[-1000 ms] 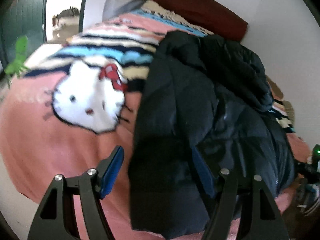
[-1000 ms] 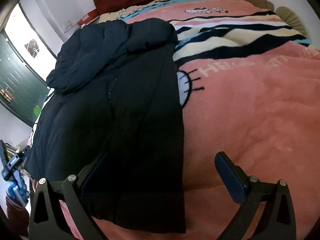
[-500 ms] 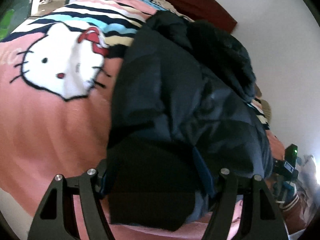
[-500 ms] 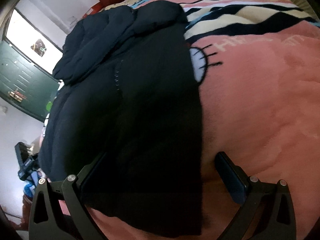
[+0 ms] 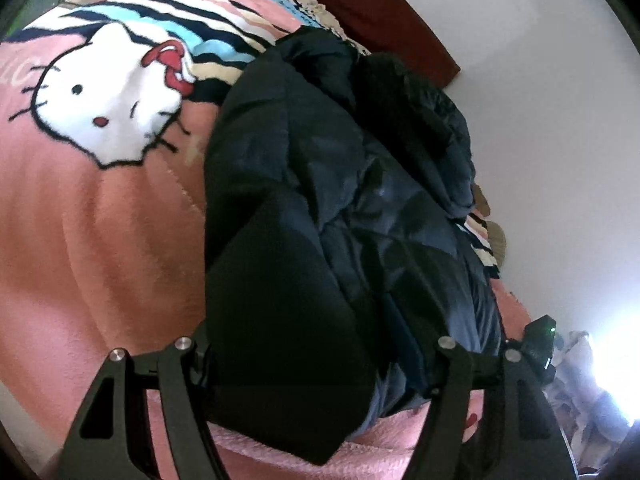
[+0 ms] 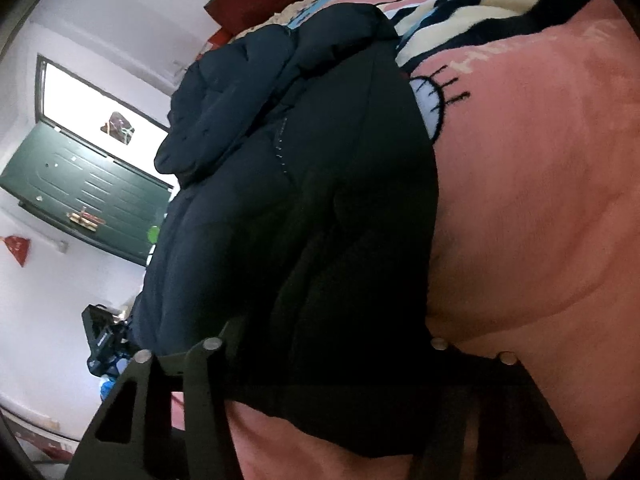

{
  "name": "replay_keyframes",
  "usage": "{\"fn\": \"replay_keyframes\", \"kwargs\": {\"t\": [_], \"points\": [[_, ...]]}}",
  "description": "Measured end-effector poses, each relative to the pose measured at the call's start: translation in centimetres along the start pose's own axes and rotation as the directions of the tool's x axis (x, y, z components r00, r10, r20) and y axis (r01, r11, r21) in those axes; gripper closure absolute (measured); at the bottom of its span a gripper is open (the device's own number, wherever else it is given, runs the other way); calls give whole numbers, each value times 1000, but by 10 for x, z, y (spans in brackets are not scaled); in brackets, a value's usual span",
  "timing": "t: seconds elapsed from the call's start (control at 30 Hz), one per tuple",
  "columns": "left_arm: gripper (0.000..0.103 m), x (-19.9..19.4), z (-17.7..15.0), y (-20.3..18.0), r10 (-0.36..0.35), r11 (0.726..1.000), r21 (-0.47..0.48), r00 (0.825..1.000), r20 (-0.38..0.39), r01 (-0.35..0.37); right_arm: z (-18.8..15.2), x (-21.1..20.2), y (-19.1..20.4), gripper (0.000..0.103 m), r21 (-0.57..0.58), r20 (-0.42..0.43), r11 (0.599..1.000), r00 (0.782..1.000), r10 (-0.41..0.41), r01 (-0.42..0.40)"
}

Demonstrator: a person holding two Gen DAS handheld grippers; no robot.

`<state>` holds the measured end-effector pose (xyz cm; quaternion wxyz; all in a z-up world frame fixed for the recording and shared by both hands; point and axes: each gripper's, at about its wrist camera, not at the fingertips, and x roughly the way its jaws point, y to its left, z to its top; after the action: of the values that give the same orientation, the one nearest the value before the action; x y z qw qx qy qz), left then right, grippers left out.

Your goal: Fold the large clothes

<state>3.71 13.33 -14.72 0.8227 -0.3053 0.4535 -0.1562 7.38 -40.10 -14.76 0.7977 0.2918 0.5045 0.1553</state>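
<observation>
Two hand-held grippers bear down on a dark padded jacket (image 5: 360,220) spread across a pink cartoon-cat blanket (image 5: 100,220) on a bed. Straight ahead of the left gripper (image 5: 316,356), the jacket's near hem fills the gap between its fingers; its jaws are closing a little, and whether the pads already press the cloth cannot be told. The cat's white face (image 5: 108,108) lies ahead and to that gripper's left, well clear of the jacket. Ahead of the right gripper (image 6: 328,364), the same hem bunches between the fingers as the jaws close on it; the pads are hidden in the dark folds. Bare pink blanket stretches away on that gripper's right. A green door (image 6: 88,200) stands far off to its left.
</observation>
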Motion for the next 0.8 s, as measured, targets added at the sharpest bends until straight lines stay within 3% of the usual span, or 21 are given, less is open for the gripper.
{"fn": "replay_keyframes", "kwargs": {"t": [0.37,0.7,0.8], "points": [[63,-8,-5,-5,41,999,-7,999,7,-41,-6,-1,-12,50,-17,-13,1000,1000,-1,1],[63,1,-8,-3,34,998,-61,999,-22,-35,-16,1,-17,62,-18,9,999,999,45,-44],[57,2,-7,2,44,996,-74,999,-26,-46,-16,1,-19,62,-13,11,998,998,54,-54]]}}
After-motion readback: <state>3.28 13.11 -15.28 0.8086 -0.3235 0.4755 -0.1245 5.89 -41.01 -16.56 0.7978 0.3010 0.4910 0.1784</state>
